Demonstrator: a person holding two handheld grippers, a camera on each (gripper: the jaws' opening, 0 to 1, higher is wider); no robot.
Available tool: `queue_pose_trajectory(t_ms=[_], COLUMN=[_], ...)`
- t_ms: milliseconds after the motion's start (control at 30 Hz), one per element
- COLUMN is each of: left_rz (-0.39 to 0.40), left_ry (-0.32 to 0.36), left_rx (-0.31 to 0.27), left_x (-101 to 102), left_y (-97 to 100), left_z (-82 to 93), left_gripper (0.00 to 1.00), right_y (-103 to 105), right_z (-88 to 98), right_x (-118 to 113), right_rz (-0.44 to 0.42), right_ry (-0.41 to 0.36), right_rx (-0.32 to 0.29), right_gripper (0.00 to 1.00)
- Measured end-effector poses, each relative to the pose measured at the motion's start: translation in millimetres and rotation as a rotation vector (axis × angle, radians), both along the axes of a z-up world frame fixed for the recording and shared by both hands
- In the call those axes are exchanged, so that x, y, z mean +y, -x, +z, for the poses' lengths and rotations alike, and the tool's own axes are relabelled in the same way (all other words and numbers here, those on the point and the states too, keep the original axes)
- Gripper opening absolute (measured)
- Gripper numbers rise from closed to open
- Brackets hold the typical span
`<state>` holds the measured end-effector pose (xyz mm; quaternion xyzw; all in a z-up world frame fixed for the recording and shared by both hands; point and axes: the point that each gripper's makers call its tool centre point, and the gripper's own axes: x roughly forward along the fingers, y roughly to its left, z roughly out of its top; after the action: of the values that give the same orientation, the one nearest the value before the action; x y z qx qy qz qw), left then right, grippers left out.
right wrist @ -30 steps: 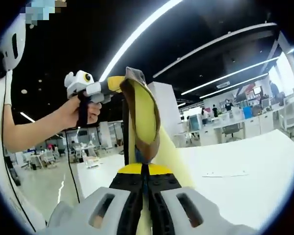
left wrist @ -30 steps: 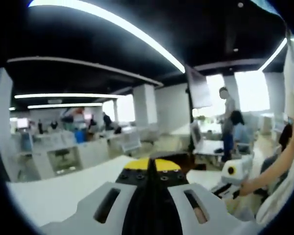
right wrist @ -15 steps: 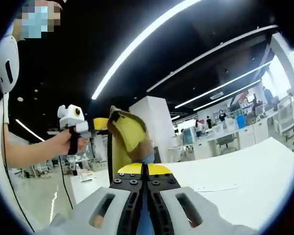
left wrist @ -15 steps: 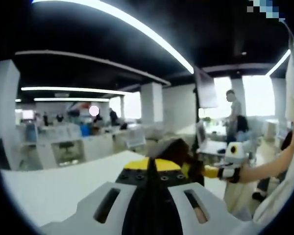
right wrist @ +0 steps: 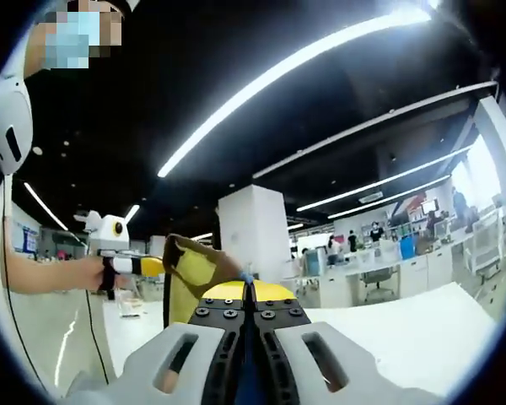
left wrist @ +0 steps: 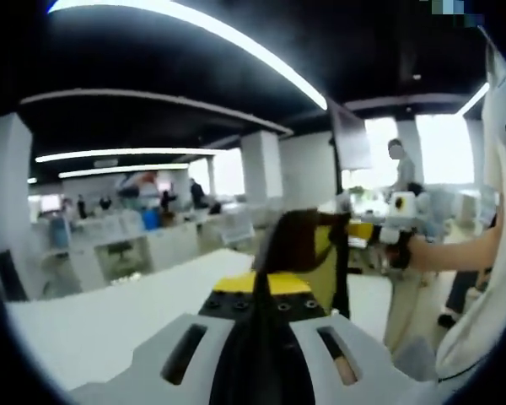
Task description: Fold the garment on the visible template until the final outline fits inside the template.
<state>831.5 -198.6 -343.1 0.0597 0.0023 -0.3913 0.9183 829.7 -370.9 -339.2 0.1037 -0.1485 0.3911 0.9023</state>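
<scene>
Drawn apart since a second ago: the two grippers now hold the garment (right wrist: 192, 268) stretched between them in the air rather than bunched close, and the yellow and brown cloth has swung from a tall hanging fold to a shorter, more level span. Both views tipped upward too, toward the ceiling lights, which is camera motion only.

Left gripper (left wrist: 260, 287) closed to a thin seam, with the garment's dark brown edge (left wrist: 297, 245) rising straight out of its tip. Right gripper (right wrist: 250, 291) likewise closed, with yellow fabric and a sliver of blue cloth at the seam. Seen across the span in the left gripper view: the right gripper (left wrist: 367, 230) in the person's hand (left wrist: 409, 251), clamped on the far end of the cloth. Same from the other side: the left gripper (right wrist: 148, 267) pinching the opposite end.

Judged as a lift and spread, meant to shake the garment flat before laying it down for folding. Held well above the white table (right wrist: 405, 333), clear of the surface. Template not made out on the tabletop.

Beyond: open office, white desks (left wrist: 122, 253), white pillar (right wrist: 249, 232), black ceiling with long light strips (right wrist: 304, 59), and people standing far off.
</scene>
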Motion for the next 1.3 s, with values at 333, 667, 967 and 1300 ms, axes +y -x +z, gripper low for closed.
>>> queue_pose_trajectory(t_ms=[333,667,967,1300], left_rz=[-0.036,-0.109,-0.204,-0.197], left_ry=[-0.066,0.016,-0.005,0.089], left_rx=[-0.034,-0.025,-0.022,-0.020], left_x=[-5.4,-6.1,-8.9,-6.7], left_y=[21.8,44.7,70.0,75.7], left_z=[0.4,2.1,-8.0,2.9], left_gripper=[0.00,0.00,0.00,0.00], right_y=[9.3,7.0,5.9,14.1], right_z=[31.5,39.5,48.7,58.8], right_x=[-2.4,-10.3,-6.6,3.8], right_rz=[-0.023,-0.034,-0.025,-0.003], right_ry=[-0.018,-0.041,-0.045,-0.046], right_rx=[-0.056,-0.082,-0.113,-0.121], right_gripper=[0.01,0.01,0.01,0.01])
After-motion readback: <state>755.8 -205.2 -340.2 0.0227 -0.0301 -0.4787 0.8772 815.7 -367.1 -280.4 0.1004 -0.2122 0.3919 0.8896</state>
